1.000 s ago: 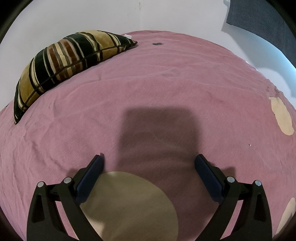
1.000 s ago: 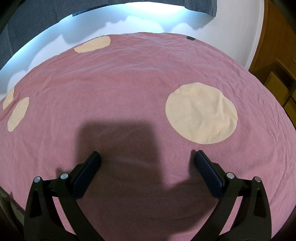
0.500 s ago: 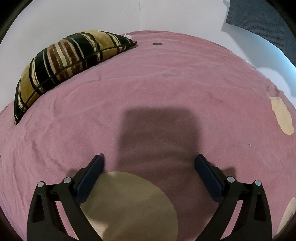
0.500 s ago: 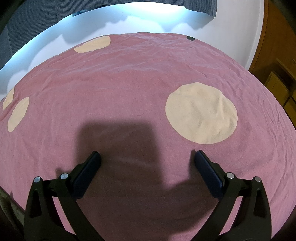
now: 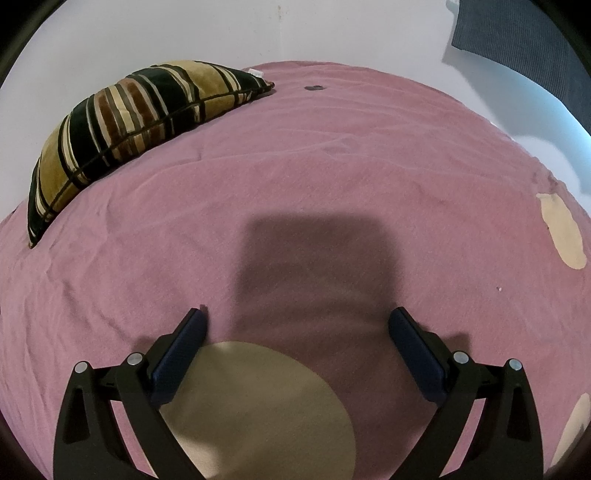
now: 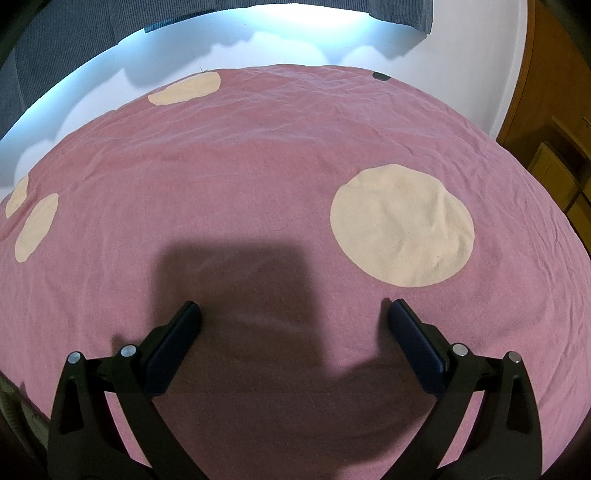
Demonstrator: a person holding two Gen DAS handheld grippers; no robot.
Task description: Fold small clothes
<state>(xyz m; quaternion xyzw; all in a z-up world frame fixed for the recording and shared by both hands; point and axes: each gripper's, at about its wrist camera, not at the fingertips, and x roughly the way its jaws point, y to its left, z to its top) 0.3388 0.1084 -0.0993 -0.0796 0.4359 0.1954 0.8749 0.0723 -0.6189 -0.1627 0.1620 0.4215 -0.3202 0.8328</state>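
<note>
Pink bedspread [image 5: 332,177] with cream dots covers the bed | striped pillow [image 5: 122,122] lies far left by the wall | left gripper [image 5: 295,332] spread wide, empty, over a cream dot [image 5: 266,398] | right gripper [image 6: 293,325] spread wide, empty, large cream dot [image 6: 402,229] just beyond its right finger | small clothes: none visible in either view

The left gripper [image 5: 297,319] hangs low over a bed [image 5: 332,177] spread with a pink cover, its jaws wide apart and nothing between them. A large cream circle [image 5: 258,402] in the cover lies just under the left jaw — partly in the gripper's shadow. At the far left a striped pillow [image 5: 136,122] in black, gold and brown rests along the bed's edge — against a white wall [image 5: 332,33].
</note>
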